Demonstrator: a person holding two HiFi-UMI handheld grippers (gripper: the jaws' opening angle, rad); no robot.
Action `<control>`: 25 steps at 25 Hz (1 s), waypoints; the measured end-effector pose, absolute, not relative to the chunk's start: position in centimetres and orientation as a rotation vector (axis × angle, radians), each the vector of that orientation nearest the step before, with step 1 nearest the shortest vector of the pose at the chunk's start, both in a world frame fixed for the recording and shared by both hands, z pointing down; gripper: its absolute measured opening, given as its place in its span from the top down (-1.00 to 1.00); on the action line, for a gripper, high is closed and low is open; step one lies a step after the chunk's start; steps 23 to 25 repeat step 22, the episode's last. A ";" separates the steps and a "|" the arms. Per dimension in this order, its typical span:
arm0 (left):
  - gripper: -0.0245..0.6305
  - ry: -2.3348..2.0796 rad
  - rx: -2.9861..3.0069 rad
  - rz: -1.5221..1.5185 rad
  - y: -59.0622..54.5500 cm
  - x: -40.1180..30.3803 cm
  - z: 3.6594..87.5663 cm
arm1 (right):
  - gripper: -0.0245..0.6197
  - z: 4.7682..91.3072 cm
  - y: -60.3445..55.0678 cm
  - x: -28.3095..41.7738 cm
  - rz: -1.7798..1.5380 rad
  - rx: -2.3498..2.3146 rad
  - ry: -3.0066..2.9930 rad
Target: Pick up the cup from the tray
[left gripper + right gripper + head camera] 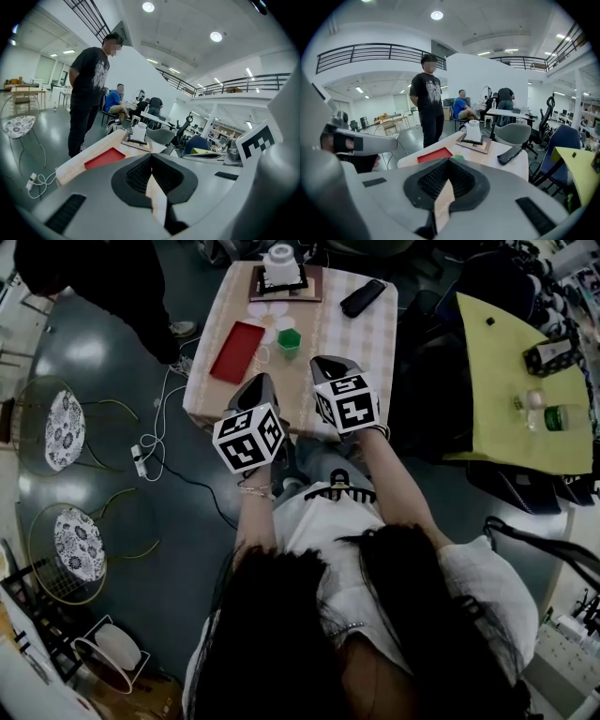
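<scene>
We have not begun the pick. The left claw (261,382) and right claw (329,364) are both clenched on nothing, over the table's (366,334) near edge. The cup (281,261) stands untouched on its tray (314,284), well ahead of both claws. It is white, squat and seemingly upright.

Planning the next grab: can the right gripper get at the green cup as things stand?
Probably yes. The green cup stands just ahead of the right gripper with nothing between, but its jaws are shut and must open first.
</scene>
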State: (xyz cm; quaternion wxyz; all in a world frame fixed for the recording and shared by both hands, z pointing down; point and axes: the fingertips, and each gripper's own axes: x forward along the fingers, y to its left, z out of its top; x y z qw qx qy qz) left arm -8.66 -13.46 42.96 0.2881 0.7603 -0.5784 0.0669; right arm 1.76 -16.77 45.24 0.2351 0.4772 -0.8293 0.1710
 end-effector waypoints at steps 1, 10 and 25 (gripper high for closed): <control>0.90 -1.544 2.035 0.177 -13.4 -8.6 42.8 | 0.89 45.2 -16.7 1.7 0.466 1.310 -2.272; 0.90 -1.547 2.041 0.167 -13.1 -8.5 42.6 | 0.89 45.2 -16.2 1.5 0.463 1.306 -2.264; 0.90 -1.546 2.059 0.182 -13.3 -8.3 42.4 | 0.89 44.7 -16.6 1.5 0.455 1.305 -2.279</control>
